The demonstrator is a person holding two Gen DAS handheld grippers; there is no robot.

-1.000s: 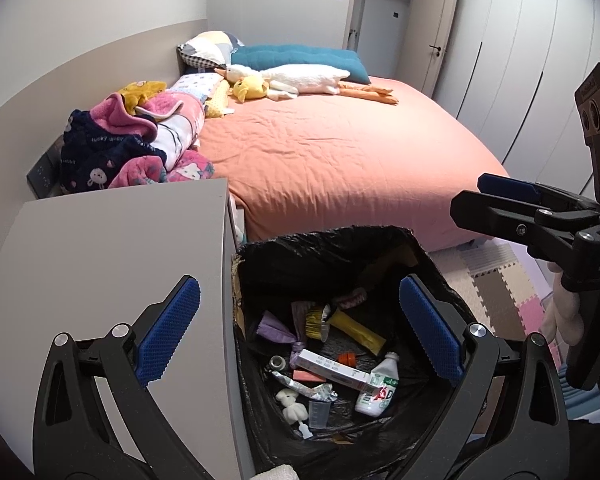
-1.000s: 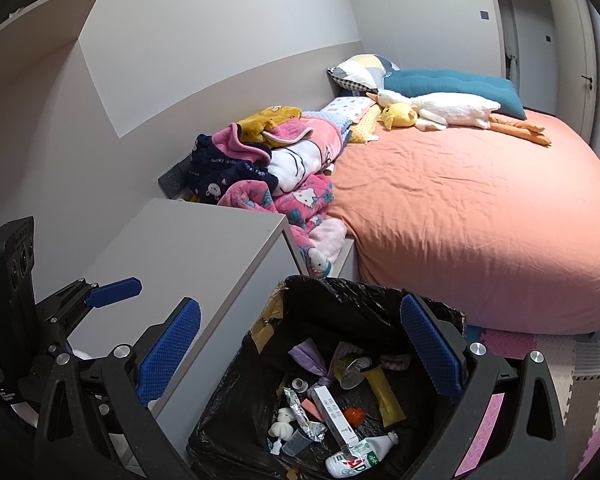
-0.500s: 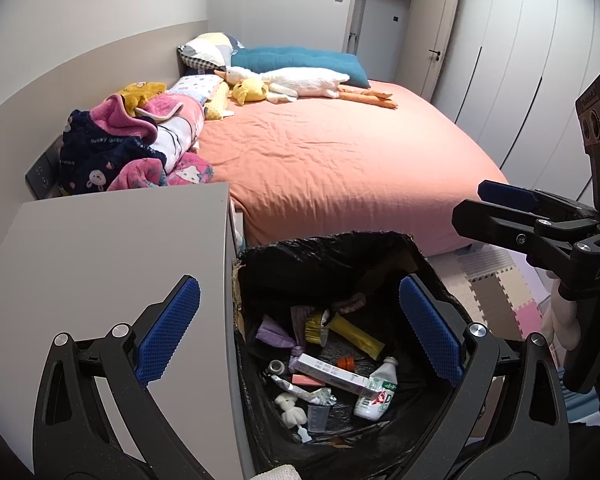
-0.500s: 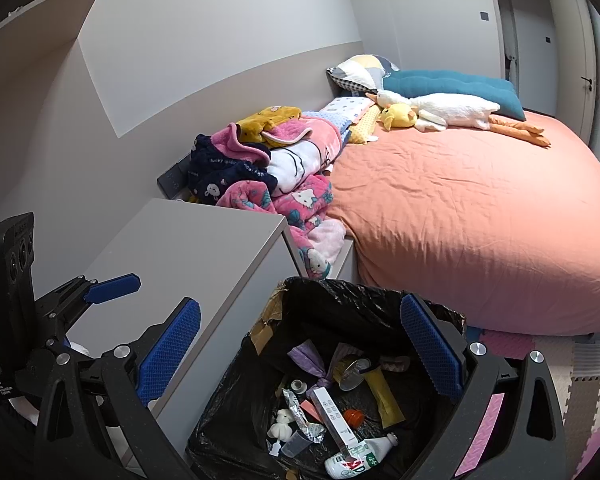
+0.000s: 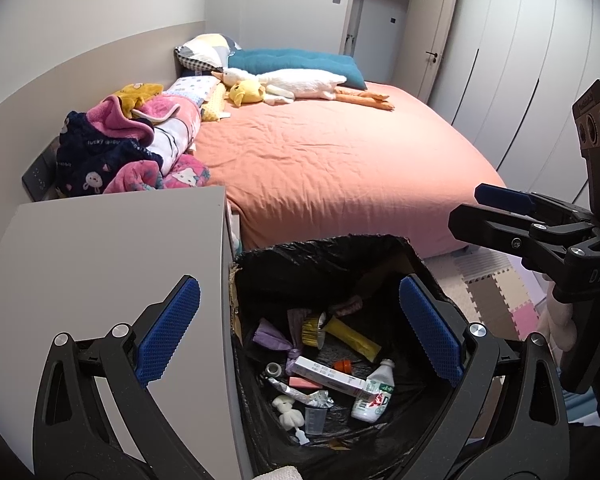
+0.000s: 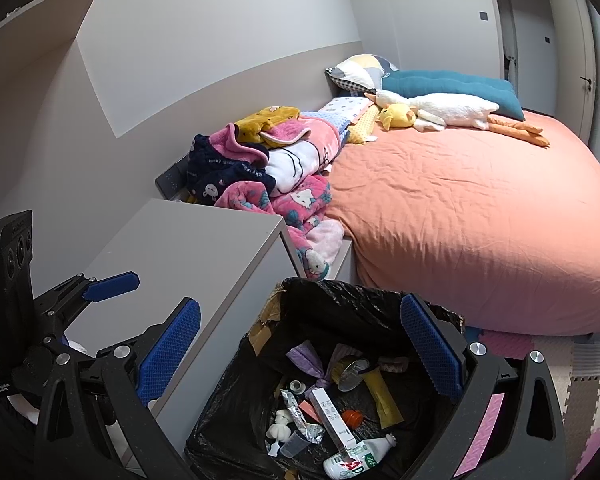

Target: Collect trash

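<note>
My left gripper [image 5: 299, 334] lifts its nose a tiny bit. In its view the bin [image 5: 320, 246], the bed [image 5: 340, 160] and the gray table [image 5: 100, 260] all slide down a little. My right gripper [image 5: 466, 207] sinks lower in that view too. In the right view, my left gripper sits a bit higher now, and the bottle [image 6: 354, 466] in the bin slips closer to the bottom edge.
</note>
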